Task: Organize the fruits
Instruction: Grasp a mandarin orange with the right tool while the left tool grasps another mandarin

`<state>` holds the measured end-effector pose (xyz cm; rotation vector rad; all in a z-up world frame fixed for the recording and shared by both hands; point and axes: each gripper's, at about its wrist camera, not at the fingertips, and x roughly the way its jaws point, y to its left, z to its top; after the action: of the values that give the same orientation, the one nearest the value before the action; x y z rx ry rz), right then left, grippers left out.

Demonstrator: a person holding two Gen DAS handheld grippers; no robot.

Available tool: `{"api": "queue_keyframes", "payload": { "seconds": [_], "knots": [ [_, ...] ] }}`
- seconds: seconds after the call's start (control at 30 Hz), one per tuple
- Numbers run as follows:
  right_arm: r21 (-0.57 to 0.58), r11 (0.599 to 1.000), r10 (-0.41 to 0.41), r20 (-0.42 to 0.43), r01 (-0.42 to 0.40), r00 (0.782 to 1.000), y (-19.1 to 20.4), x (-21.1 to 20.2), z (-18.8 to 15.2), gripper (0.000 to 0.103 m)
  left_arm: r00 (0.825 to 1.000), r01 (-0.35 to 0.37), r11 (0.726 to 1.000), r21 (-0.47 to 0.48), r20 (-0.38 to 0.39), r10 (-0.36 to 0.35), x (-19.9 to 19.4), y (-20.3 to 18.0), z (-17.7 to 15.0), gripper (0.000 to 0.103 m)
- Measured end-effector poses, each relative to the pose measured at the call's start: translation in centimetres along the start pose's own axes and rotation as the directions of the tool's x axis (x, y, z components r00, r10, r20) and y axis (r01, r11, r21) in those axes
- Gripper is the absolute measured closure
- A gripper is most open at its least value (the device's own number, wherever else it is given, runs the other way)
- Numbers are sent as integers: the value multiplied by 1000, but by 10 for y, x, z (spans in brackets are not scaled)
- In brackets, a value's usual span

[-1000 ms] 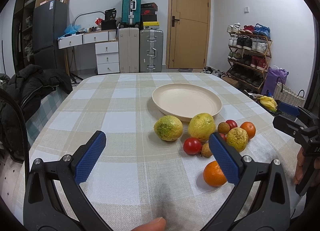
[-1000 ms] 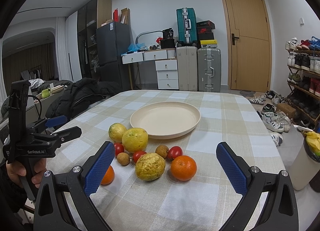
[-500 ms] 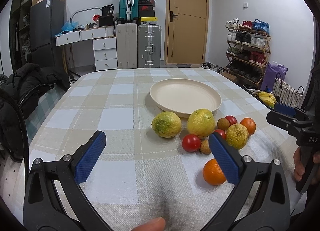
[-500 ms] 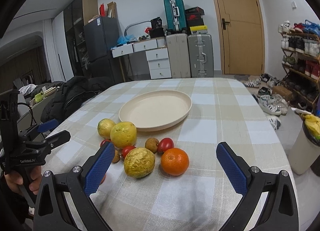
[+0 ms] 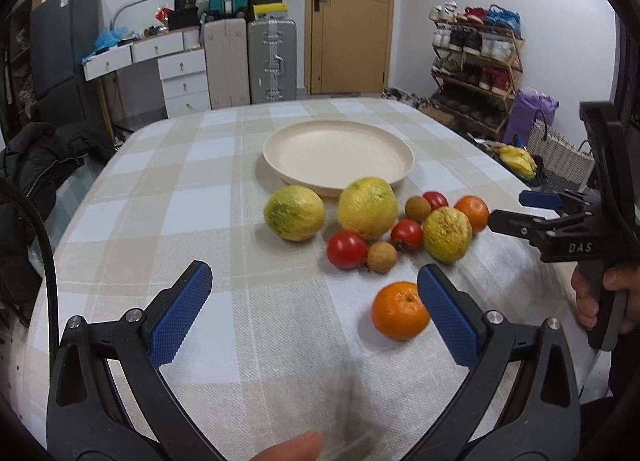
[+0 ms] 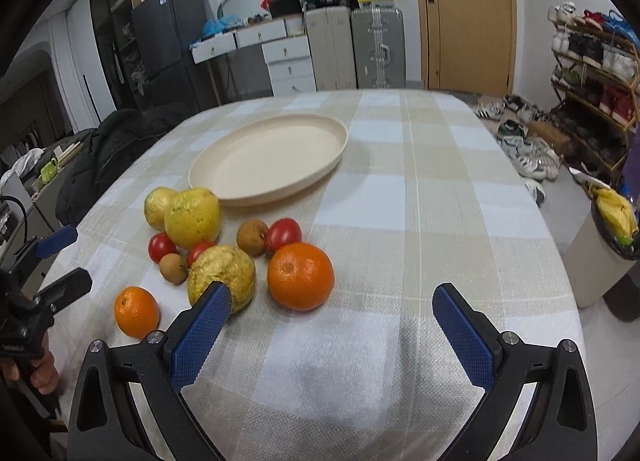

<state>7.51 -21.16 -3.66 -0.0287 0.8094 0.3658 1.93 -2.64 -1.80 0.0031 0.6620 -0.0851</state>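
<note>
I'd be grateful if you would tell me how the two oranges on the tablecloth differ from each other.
The far orange sits in the fruit cluster, close beside the wrinkled yellow fruit; the near orange lies alone on the tablecloth, apart from the cluster. The far orange lies in front of the open right gripper; the near orange sits by the left gripper's right finger. Both are round, bright orange, ungripped and off the plate.

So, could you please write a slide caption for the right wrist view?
Open right tool nears an orange beside the empty plate.
</note>
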Motion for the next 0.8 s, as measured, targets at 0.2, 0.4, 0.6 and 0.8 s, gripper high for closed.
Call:
{"api": "queue_keyframes", "payload": {
  "seconds": [0.2,0.4,0.6,0.8],
  "knots": [
    [-18,1000,8,-71,-9,997,2,17,3,5,996,42,999,30,-74,-40,13,-11,-6,1],
    [-37,999,23,-118,-27,993,6,30,4,26,988,94,994,61,-130,-86,21,-22,-10,6],
    [-28,998,51,-130,-55,990,7,36,7,44,975,134,988,75,-190,-118,34,-29,-15,24],
    [-32,997,68,-117,-73,991,12,37,8,61,962,174,983,52,-223,-158,45,-28,-18,41]
  ]
}}
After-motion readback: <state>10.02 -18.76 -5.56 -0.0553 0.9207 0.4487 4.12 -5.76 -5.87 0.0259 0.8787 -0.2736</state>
